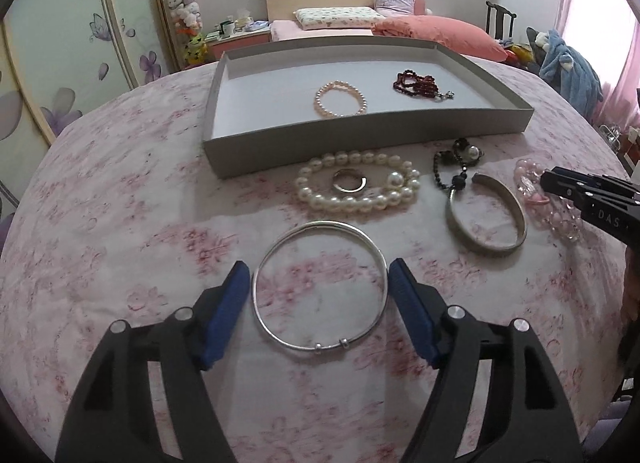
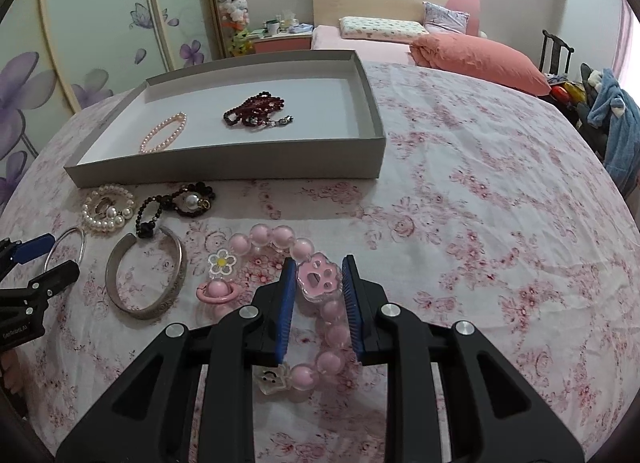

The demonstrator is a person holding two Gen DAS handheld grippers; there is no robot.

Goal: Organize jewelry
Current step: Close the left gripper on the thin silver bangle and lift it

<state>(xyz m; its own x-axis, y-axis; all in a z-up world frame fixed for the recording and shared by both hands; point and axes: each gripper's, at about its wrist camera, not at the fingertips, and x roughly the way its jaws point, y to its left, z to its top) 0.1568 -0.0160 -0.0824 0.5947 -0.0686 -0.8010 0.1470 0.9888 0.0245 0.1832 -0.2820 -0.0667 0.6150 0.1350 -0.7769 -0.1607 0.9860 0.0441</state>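
Observation:
A thin silver bangle (image 1: 320, 225) lies flat on the flowered cloth, and my left gripper (image 1: 318, 267) is open around it, a blue pad close beside each side of its rim. My right gripper (image 2: 318, 259) is shut on the pink bead bracelet (image 2: 332, 311), its pads pressing on the pink paw charm (image 2: 320, 275); the bracelet rests on the cloth. The grey tray (image 1: 360, 139) beyond holds a pink pearl bracelet (image 1: 320, 103) and dark red beads (image 1: 416, 83). In the right wrist view the left gripper (image 2: 62, 253) shows at the left edge.
Between tray and grippers lie a white pearl strand (image 1: 352, 203) around a silver ring (image 1: 362, 183), a black beaded piece (image 1: 456, 159) and a wide silver cuff (image 1: 480, 245). A bed with pillows stands behind the table.

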